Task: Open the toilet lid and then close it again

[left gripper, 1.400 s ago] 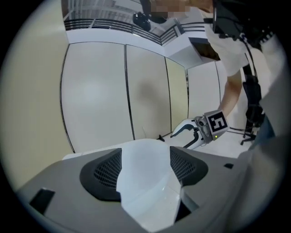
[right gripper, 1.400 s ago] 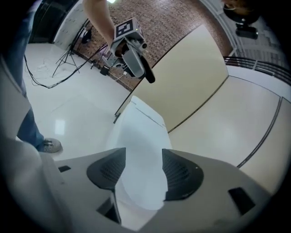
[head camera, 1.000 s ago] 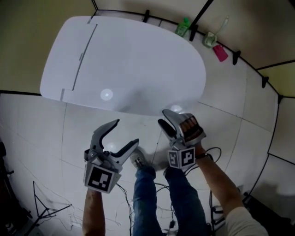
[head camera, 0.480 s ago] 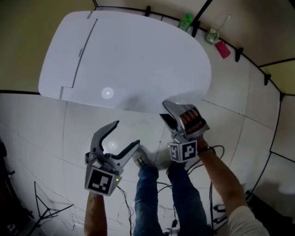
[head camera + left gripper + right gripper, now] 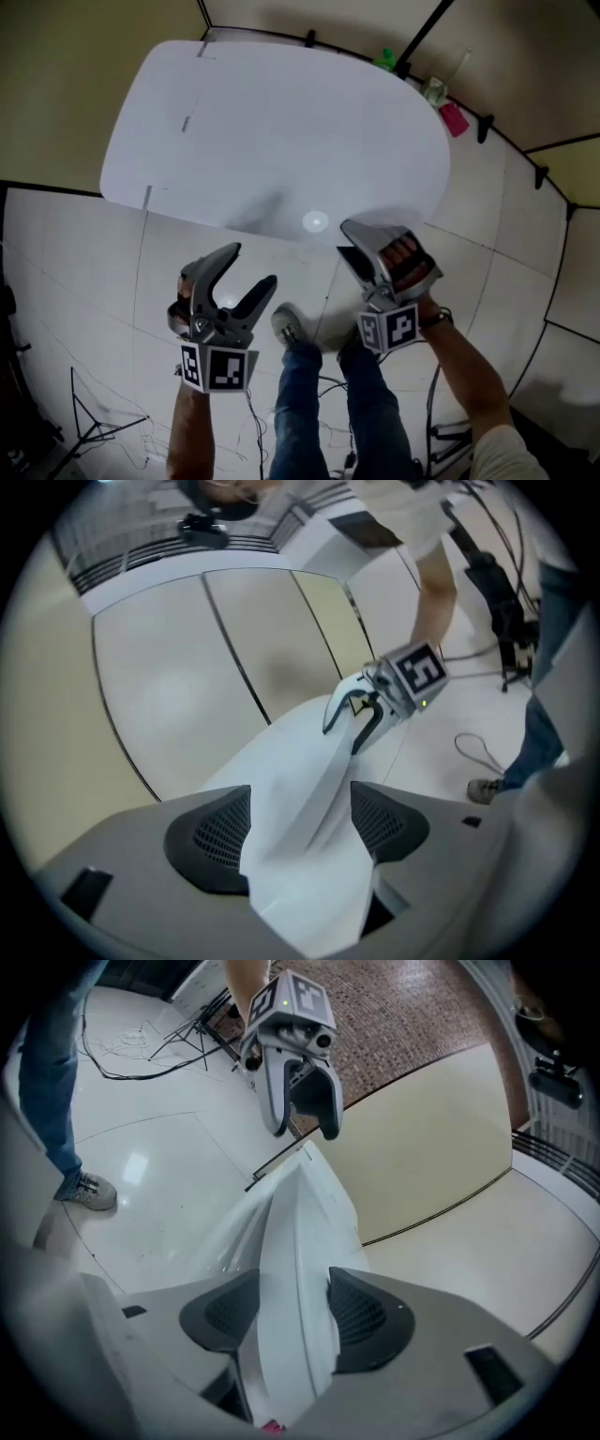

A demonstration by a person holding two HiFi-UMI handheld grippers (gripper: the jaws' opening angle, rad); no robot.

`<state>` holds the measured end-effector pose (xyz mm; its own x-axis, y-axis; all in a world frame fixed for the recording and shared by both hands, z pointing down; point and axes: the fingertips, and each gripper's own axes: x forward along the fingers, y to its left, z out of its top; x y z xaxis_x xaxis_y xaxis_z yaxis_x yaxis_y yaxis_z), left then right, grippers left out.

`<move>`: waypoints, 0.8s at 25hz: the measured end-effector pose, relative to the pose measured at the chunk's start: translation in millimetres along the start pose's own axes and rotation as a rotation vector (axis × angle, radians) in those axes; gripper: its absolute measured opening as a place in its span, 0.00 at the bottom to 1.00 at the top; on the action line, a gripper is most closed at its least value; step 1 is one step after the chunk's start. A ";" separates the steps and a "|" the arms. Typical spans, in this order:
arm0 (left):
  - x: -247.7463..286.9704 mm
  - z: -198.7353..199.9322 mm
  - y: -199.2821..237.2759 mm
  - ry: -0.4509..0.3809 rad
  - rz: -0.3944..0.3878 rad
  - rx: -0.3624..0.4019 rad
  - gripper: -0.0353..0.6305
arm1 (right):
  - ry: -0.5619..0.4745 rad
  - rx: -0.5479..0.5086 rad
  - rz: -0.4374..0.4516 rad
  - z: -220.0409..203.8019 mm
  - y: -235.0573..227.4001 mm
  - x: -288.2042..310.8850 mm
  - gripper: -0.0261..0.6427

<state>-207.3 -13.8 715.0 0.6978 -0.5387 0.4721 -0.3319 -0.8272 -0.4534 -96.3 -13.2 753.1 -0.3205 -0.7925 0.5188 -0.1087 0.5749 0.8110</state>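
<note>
Floor [image 5: 75,253]: white glossy tiles with thin grout lines. Walls [image 5: 66,84]: beige panels, edged at the foot by a black skirting line [image 5: 47,188]. A green bottle [image 5: 385,60] and a pink item [image 5: 453,119] are noted against the far wall. Loose cables [image 5: 141,448] and a thin stand [image 5: 82,412] are recorded at the floor's lower-left corner.

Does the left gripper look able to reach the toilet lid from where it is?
Probably yes. The left gripper is open, pointing at the lid's near edge and just short of it. Only floor shows between them, so nothing seems to block the way.
</note>
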 end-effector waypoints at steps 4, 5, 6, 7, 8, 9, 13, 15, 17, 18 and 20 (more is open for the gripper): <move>6.7 4.5 29.9 -0.117 0.096 -0.480 0.55 | -0.020 -0.083 0.009 11.6 -21.9 -12.4 0.39; 2.0 -0.9 33.4 -0.189 0.128 -0.783 0.55 | -0.023 -0.096 0.013 13.4 -25.2 -14.7 0.39; -3.5 -10.0 31.5 -0.262 0.141 -1.100 0.55 | -0.025 -0.106 0.017 14.5 -27.7 -17.0 0.39; -7.9 -20.1 25.8 -0.329 0.129 -1.396 0.55 | -0.027 -0.114 0.020 15.0 -29.9 -19.0 0.39; -9.2 -28.2 17.6 -0.386 0.097 -1.637 0.55 | -0.028 -0.122 0.022 15.2 -31.7 -20.7 0.39; -6.1 -32.3 9.0 -0.430 0.057 -1.803 0.55 | -0.029 -0.128 0.024 15.7 -33.4 -22.2 0.39; 28.2 -24.7 4.7 -0.620 -0.058 -2.126 0.56 | -0.053 -0.107 0.036 22.9 -38.6 -24.2 0.39; 43.5 -21.6 11.6 -0.686 -0.064 -2.207 0.56 | -0.050 -0.098 0.042 24.4 -40.2 -23.3 0.39; 53.5 -18.0 15.2 -0.698 -0.063 -2.233 0.56 | -0.038 -0.102 0.046 23.6 -39.9 -23.2 0.39; 55.7 -16.1 17.8 -0.708 -0.068 -2.248 0.55 | -0.034 -0.103 0.047 23.8 -39.7 -23.0 0.39; 56.9 -15.3 21.6 -0.717 -0.078 -2.285 0.50 | -0.037 -0.091 0.050 27.0 -39.3 -22.9 0.39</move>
<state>-184.5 -64.8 743.7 0.5941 -0.8043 -0.0107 0.1535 0.1003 0.9830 -110.1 -12.1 702.1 -0.3580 -0.7544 0.5502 -0.0061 0.5911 0.8066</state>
